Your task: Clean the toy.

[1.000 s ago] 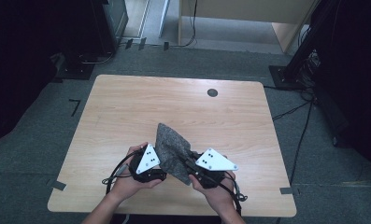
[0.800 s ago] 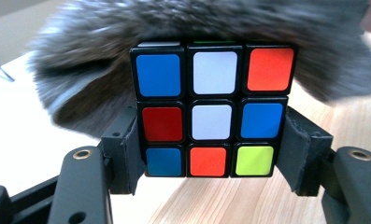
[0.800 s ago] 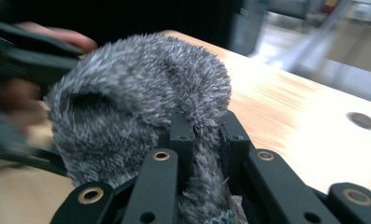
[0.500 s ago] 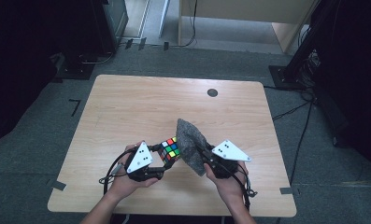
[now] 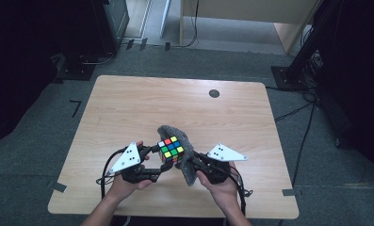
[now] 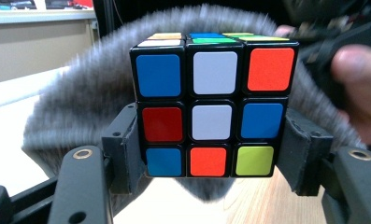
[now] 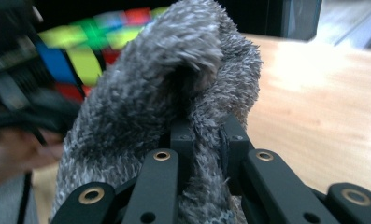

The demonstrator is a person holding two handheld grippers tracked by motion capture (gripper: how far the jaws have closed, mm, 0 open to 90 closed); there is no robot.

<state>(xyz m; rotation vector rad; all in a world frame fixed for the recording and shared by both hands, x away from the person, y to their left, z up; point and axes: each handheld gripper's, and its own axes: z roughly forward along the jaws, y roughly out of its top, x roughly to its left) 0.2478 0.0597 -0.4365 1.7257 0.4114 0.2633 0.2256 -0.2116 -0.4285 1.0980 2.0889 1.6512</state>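
Both hands low at table's [image 5: 128,103] near edge. Left gripper [image 5: 158,162] clamped on puzzle cube [image 5: 171,149], held above tabletop. Right gripper [image 5: 187,165] pinches grey fuzzy cloth [image 5: 187,150] draped behind cube. Left gripper view: cube's blue, white, orange, red, green squares.

In the lower middle of the high view, the cube [image 5: 171,149] sits over the table [image 5: 128,108]. The fuzzy cloth [image 5: 187,160] wraps behind it and to its right. The left gripper [image 5: 152,162] is just left of the cube, and the right gripper [image 5: 190,163] is right of the cloth.
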